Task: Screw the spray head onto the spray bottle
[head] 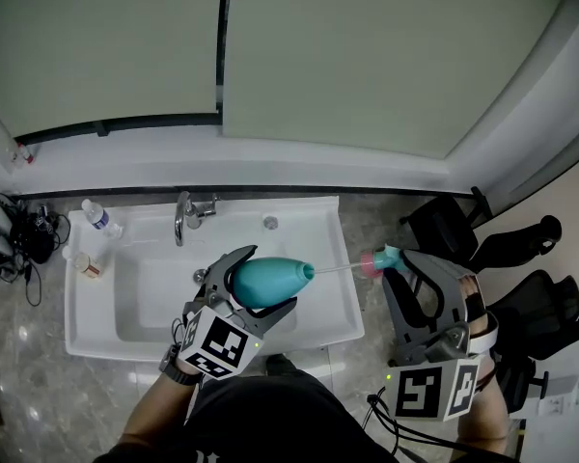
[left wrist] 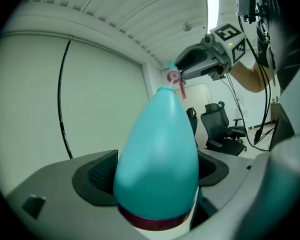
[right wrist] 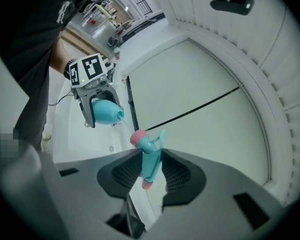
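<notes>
- we find left tongs (head: 267, 280) clamped on the spray bottle (head: 282, 275) over the sink (head: 89, 328), neck pointing right.
- right tongs (head: 394, 264) grip the spray head (head: 378, 259) just beyond that neck, collar facing it, unseated.

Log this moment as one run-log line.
left gripper: shut on bottle | right gripper: shut on spray head | tube: reaching bottle mouth | spray head: not screwed on | over sink

My left gripper (head: 268, 280) and right gripper (head: 399, 264) are grey, each with a black-and-white marker cube (head: 219, 343). My shirt (head: 270, 418) is black.
</notes>
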Demonstrator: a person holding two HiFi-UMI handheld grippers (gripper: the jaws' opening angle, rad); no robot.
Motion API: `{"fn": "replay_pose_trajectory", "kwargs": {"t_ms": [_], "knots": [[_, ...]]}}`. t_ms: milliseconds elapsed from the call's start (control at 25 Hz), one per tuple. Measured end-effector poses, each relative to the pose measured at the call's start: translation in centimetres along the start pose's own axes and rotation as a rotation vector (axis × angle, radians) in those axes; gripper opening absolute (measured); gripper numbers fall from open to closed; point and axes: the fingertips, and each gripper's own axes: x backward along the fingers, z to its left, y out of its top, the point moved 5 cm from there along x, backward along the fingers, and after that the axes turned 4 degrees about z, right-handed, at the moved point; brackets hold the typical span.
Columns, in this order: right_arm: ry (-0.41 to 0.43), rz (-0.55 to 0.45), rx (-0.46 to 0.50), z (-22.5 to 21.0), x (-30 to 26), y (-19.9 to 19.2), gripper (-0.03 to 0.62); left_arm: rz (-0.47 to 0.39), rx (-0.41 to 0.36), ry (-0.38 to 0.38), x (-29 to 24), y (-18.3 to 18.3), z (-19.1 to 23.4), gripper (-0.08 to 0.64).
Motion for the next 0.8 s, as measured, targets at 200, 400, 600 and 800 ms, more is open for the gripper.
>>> {"fn": "replay_pose_trajectory", "kwargs": {"t_ms": [200, 400, 600, 800], "knots": [[0.052, -0.009, 0.134, 2.0, -1.3, 2.0, 0.124, -0.024, 0.055, -0.065, -0.8, -0.1, -1.3, 0.434], [0.092, -0.008, 0.246, 3.5, -1.8, 3.3, 0.124, -0.031, 0.093, -0.103, -1.2, -0.4, -1.9, 0.434], [0.106, 0.0, 0.347, 4.6, -2.6, 4.0, 0.124, -0.03, 0.097, -0.107, -1.4, -0.7, -2.1, 0.434], [0.1, 0.01, 0.429, 5.2, -2.8, 4.5, 0.126, -0.026, 0.112, -0.109, -1.6, -1.0, -2.2, 0.434]]}}
